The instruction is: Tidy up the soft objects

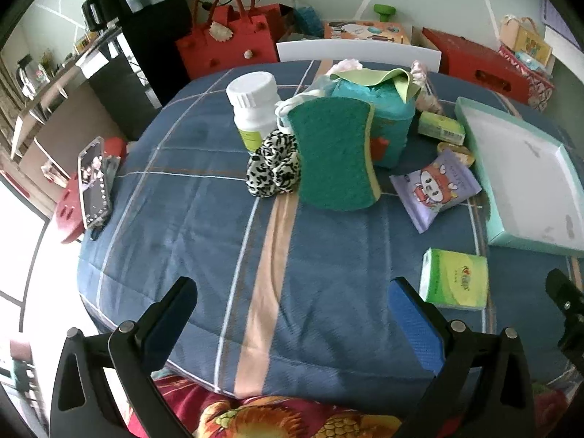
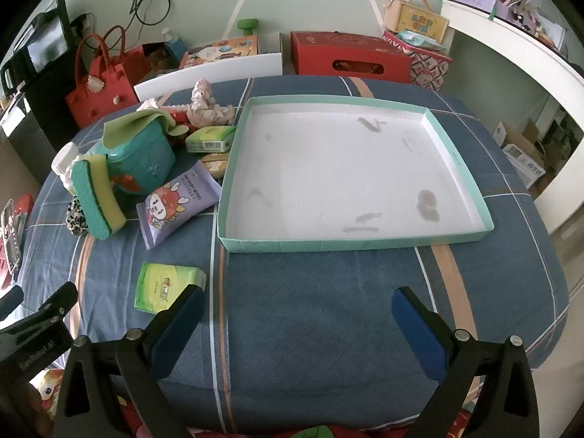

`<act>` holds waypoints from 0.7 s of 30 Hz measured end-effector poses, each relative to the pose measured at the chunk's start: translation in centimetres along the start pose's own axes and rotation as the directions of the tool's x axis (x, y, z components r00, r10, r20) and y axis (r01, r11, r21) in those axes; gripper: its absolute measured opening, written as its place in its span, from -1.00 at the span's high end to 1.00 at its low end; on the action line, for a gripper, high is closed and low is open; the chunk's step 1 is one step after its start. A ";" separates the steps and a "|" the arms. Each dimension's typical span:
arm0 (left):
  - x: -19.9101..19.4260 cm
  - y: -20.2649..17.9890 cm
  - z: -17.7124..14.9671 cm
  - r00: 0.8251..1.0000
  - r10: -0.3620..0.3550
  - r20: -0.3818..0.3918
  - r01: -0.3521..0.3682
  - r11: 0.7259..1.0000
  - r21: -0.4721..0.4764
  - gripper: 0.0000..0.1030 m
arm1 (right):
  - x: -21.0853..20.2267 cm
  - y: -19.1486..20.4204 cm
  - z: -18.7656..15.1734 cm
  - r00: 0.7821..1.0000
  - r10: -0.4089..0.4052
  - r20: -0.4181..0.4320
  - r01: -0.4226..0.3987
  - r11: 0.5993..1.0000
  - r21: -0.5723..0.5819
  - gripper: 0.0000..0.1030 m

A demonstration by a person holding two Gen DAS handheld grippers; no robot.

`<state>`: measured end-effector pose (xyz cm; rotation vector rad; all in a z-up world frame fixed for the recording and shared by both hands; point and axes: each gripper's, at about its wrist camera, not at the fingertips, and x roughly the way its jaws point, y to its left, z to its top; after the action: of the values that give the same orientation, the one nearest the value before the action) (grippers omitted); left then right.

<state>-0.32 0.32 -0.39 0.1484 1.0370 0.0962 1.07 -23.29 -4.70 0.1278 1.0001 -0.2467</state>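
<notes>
Blue plaid cloth covers the counter (image 2: 328, 310). On it, the mint-rimmed tray (image 2: 365, 242) with a stained white floor lies at 12 o'clock from the right gripper (image 2: 297, 308), whose fingers (image 2: 416, 319) stand wide apart, holding nothing. The left gripper (image 1: 292, 301) is likewise spread wide and touches nothing. A teal box (image 1: 387, 124) draped with a green cloth (image 1: 379, 76) sits at 12 o'clock from it. The green-and-yellow sponge (image 1: 334, 153) leans upright against the box, beside a leopard scrunchie (image 1: 272, 169) and a white bottle (image 1: 253, 106). The purple wipes pack (image 2: 179, 204) reads "BABY WIPES". A green tissue pack (image 2: 166, 286) lies just beside the right gripper's left finger, at 10 o'clock.
</notes>
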 end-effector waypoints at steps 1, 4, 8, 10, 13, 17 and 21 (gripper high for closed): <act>-0.1 0.0 0.0 1.000 0.003 0.004 -0.003 1.000 0.004 -1.00 | 0.0 0.0 -0.1 1.000 0.000 0.000 0.000 1.000 0.000 -1.00; -0.1 0.4 0.0 1.000 0.010 0.005 -0.010 1.000 -0.003 -1.00 | -0.1 0.0 0.0 1.000 0.000 -0.001 0.000 1.000 0.001 -1.00; -0.2 0.9 -0.1 1.000 0.011 0.004 -0.011 1.000 -0.025 -1.00 | 0.0 0.0 -0.2 1.000 0.001 -0.004 -0.001 1.000 0.001 -1.00; -0.2 1.1 -0.1 1.000 0.013 0.004 -0.013 0.999 -0.031 -1.00 | 0.2 0.1 -0.2 1.000 0.000 -0.004 0.000 1.000 -0.001 -1.00; -0.2 1.1 -0.1 1.000 0.010 0.001 -0.010 0.999 -0.032 -1.00 | -0.1 0.0 0.0 1.000 0.002 -0.009 -0.002 1.000 0.001 -1.00; -0.1 0.7 -0.1 1.000 0.000 -0.004 -0.001 1.000 -0.018 -1.00 | 0.0 0.1 0.0 1.000 0.000 -0.010 0.000 1.000 0.001 -1.00; 0.1 0.2 -0.1 1.000 -0.018 -0.010 0.018 1.000 0.008 -1.00 | 0.1 0.2 -0.1 1.000 -0.001 -0.015 0.001 1.000 -0.001 -1.00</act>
<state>-0.36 0.50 -0.48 0.1464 1.0484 0.0767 1.07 -23.13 -4.81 0.1282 1.0148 -0.2460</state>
